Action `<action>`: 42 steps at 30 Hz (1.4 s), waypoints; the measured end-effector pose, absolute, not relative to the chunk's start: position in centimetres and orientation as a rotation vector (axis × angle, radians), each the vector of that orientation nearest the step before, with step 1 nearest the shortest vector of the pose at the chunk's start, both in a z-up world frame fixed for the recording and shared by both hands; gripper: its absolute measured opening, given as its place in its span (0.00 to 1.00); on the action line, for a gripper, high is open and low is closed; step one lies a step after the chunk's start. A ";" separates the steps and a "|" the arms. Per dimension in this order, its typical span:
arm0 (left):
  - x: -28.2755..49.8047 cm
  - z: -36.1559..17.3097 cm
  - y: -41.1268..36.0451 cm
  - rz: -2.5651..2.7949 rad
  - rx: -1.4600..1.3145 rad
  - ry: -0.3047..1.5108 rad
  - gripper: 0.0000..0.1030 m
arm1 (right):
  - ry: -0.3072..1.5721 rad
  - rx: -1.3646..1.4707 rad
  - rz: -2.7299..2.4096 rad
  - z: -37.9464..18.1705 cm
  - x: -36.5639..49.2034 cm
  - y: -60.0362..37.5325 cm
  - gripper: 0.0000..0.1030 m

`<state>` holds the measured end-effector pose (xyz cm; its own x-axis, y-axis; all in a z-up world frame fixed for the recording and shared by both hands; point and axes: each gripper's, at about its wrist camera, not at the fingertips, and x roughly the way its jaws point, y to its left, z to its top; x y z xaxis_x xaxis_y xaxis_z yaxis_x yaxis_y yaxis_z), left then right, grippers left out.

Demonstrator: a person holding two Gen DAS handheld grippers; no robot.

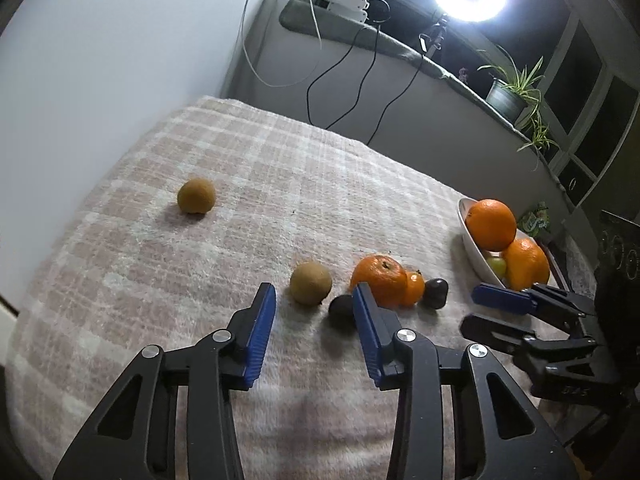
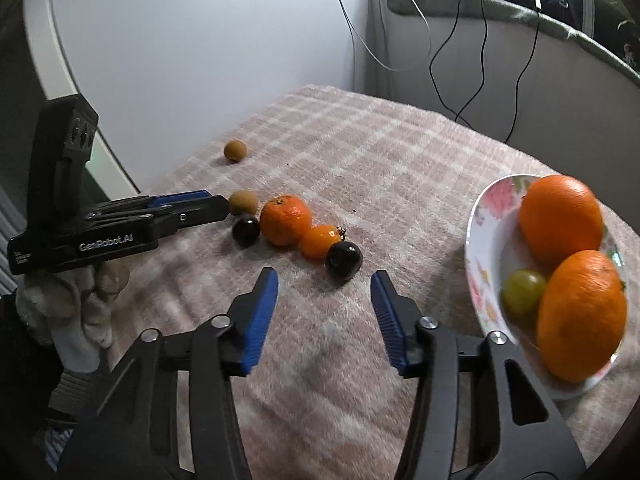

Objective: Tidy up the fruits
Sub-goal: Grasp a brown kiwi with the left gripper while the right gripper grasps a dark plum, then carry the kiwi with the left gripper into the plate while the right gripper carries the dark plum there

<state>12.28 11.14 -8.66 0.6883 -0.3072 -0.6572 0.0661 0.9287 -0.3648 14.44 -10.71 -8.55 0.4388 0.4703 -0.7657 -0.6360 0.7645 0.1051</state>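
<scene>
So far I judge the job roughly a third done: my right gripper (image 2: 324, 292) hangs over bare checked blanket (image 2: 360, 380) with its blue pads apart and nothing between them, and my left gripper (image 1: 316, 304) is the same in its own view, pads apart, empty, not touching any fruit. Just beyond the right fingertips, slightly toward the right-hand pad, sits a dark plum (image 2: 344, 260), close but clear of both pads. For the left gripper, a second dark plum (image 1: 342, 310) lies beside the inner face of its right finger, and a brown kiwi (image 1: 311, 283) rests just past the gap, nearer that same finger than the other. Behind these, still on the blanket, a mandarin (image 2: 285, 219) touches a smaller orange fruit (image 2: 320, 242) in a loose row. To my right the flowered bowl (image 2: 486, 216) already holds two oranges, one (image 2: 560, 220) behind the other (image 2: 582, 316), and a green grape-like fruit (image 2: 523, 294). Farthest off, well apart from everything, a lone kiwi (image 1: 196, 196) waits near the wall side. So six pieces look left to move, if the bowl is the goal.
</scene>
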 end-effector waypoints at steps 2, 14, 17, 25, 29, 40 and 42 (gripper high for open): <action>12.5 -8.7 11.2 -0.213 -0.322 0.792 0.36 | 0.884 -0.209 0.682 -9.0 15.1 -10.4 0.47; 14.1 -9.3 11.0 -0.202 -0.313 0.824 0.35 | 0.924 -0.149 0.674 -10.3 16.9 -10.8 0.46; 14.2 -9.4 11.0 -0.209 -0.313 0.828 0.35 | 0.937 -0.148 0.682 -10.4 17.2 -10.6 0.46; 14.0 -9.4 11.7 -0.213 -0.358 0.837 0.35 | 0.949 -0.174 0.696 -10.7 17.5 -9.7 0.43; 14.3 -9.4 11.4 -0.224 -0.358 0.850 0.35 | 0.953 -0.160 0.705 -10.9 17.9 -9.6 0.38; 14.6 -9.3 10.8 -0.247 -0.323 0.848 0.23 | 0.951 -0.154 0.700 -10.9 17.6 -9.9 0.26; 14.6 -9.3 10.7 -0.247 -0.323 0.846 0.23 | 0.947 -0.156 0.697 -10.9 17.5 -9.9 0.26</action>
